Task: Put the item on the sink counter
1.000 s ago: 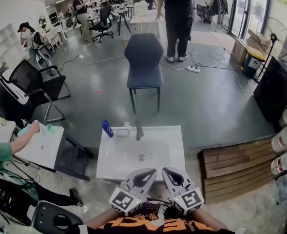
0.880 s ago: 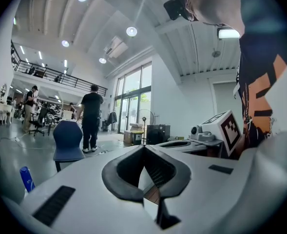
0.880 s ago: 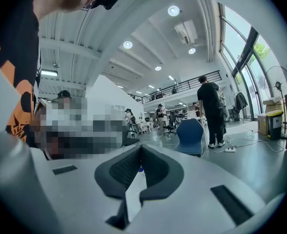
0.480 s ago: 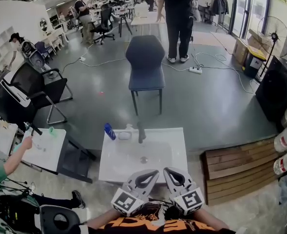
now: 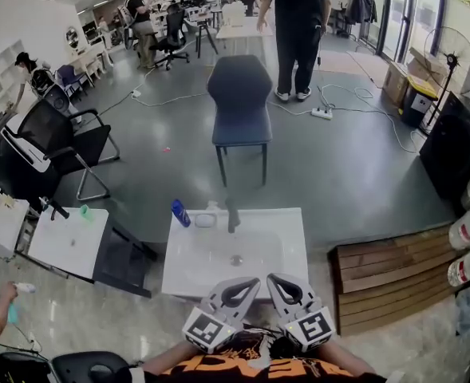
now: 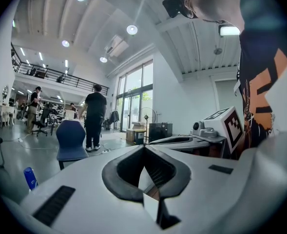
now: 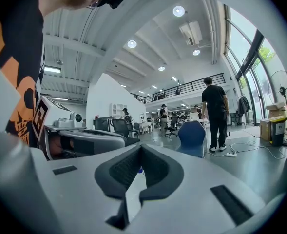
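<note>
currently idle: left gripper (image 5: 253, 282) and right gripper (image 5: 271, 278) are both closed on nothing, level at my chest. blue bottle (image 5: 179, 213) sits on the sink counter (image 5: 286, 246), back left corner. looks placed to me; next move needs no grip.
</note>
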The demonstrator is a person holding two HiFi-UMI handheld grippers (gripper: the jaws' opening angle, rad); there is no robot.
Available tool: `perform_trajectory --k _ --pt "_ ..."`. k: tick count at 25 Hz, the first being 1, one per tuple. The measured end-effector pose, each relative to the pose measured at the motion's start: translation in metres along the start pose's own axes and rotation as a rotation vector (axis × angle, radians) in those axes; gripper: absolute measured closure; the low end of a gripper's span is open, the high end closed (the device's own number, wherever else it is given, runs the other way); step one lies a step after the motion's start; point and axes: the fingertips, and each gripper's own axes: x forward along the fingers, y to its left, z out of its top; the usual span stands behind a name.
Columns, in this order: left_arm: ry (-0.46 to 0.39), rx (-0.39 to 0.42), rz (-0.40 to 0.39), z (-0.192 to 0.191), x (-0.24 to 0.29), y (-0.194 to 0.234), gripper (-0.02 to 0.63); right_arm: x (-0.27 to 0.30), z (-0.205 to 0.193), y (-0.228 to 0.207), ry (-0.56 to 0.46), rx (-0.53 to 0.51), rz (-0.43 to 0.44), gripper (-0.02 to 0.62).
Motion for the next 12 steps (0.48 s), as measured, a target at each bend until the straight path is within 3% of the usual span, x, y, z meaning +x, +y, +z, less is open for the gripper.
perform_trajectory --k 12 --pt "0.011 -0.006 -0.012 -0.0040 0.0041 -0.0016 0.589 -0.0011 -0.0008 -0.0044 0.003 0.002 -0.028 0.581"
